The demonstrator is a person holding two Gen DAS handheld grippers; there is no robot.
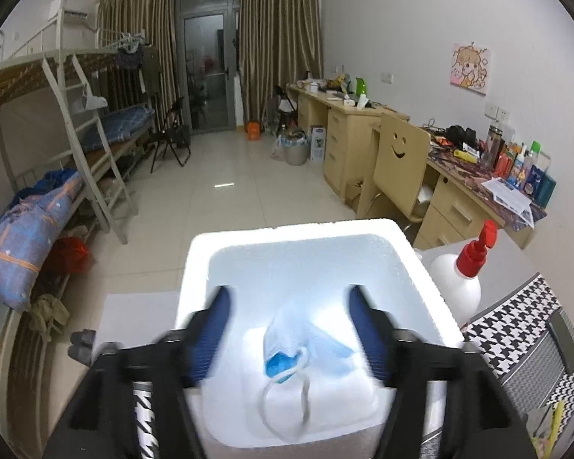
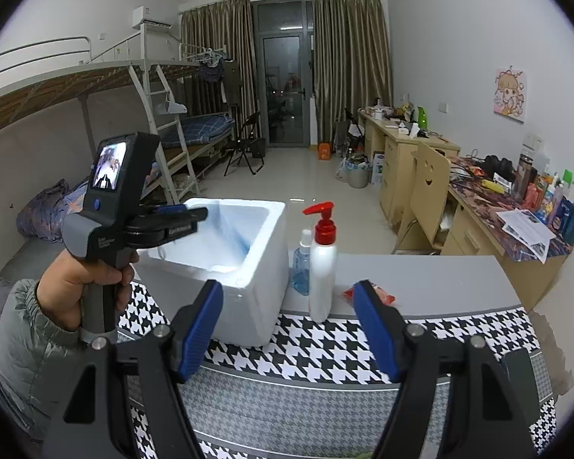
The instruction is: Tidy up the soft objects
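A pale blue face mask with white ear loops lies inside the white foam box, slightly blurred. My left gripper hangs open over the box, its blue pads on either side of the mask and clear of it. In the right wrist view a hand holds that left gripper above the foam box. My right gripper stands open and empty over the houndstooth cloth. A small red packet lies on the grey tabletop, half hidden behind the right finger.
A white pump bottle with a red top and a small blue bottle stand right of the box. The pump bottle also shows in the left wrist view. Beyond are a wooden chair, cluttered desks and bunk beds.
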